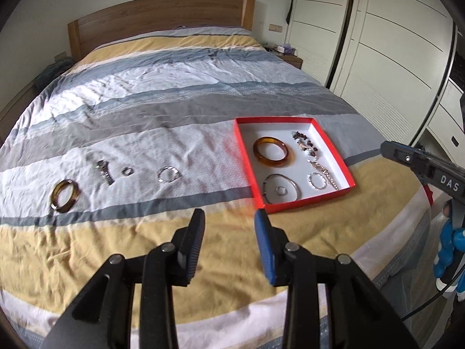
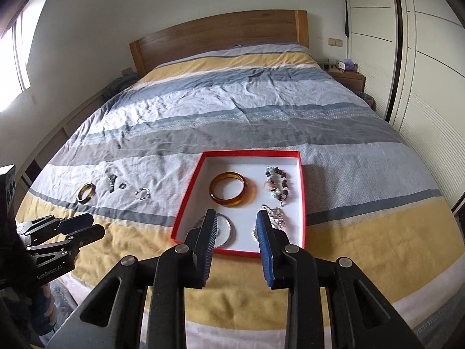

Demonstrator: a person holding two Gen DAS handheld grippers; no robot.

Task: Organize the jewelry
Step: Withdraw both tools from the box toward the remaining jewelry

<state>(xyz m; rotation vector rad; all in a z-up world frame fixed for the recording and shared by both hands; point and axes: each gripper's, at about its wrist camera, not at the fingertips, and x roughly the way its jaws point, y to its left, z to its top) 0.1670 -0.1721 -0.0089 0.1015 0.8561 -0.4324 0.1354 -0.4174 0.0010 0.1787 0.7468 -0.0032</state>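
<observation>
While several bracelets already lie in the red box (image 2: 302,195) just ahead of the right gripper (image 2: 237,222), four pieces wait on the bedspread (image 1: 180,93): a bangle (image 1: 64,196), a watch (image 1: 104,171), a ring (image 1: 127,171) and a bracelet (image 1: 168,174), beyond the left gripper (image 1: 229,218). Both grippers hang spread wide, holding nothing.

bedspread (image 1: 162,93): broad yellow, white, grey and blue-grey stripes | shallow cardboard box (image 1: 334,145): red walls, white floor | glossy amber bangle (image 1: 273,152) in box: honey-brown (translucent) | bead bracelet (image 1: 308,144): dark brown and pale beads | bangle on bedspread (image 1: 64,196): brown and cream | wooden headboard (image 1: 162,20): warm brown
</observation>
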